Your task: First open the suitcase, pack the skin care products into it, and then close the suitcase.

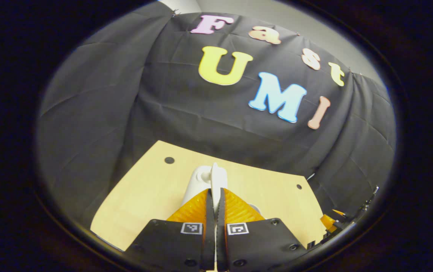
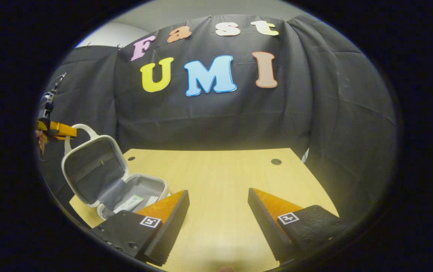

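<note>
Across the booth, a pale wooden table [image 2: 220,177] is seen against the black cloth wall [image 2: 314,124], with small dark holes near its far corners. At its left end in the right gripper view, the suitcase [image 2: 104,179], a small white case with a grey lining, is stood open; its lid [image 2: 93,168] is raised nearly upright, and skin care products [image 2: 129,204] are seen lying in the lower shell. The white handle [image 2: 84,130] at the top of the lid is pinched by the left gripper [image 2: 63,130], seen far off at the edge. In the left gripper view, the left gripper [image 1: 215,196] is clenched on the thin white edge of that handle [image 1: 216,175]. The right gripper [image 2: 218,206] is held released, its fingers [image 2: 171,211] spread wide above bare table just beside the case.
</note>
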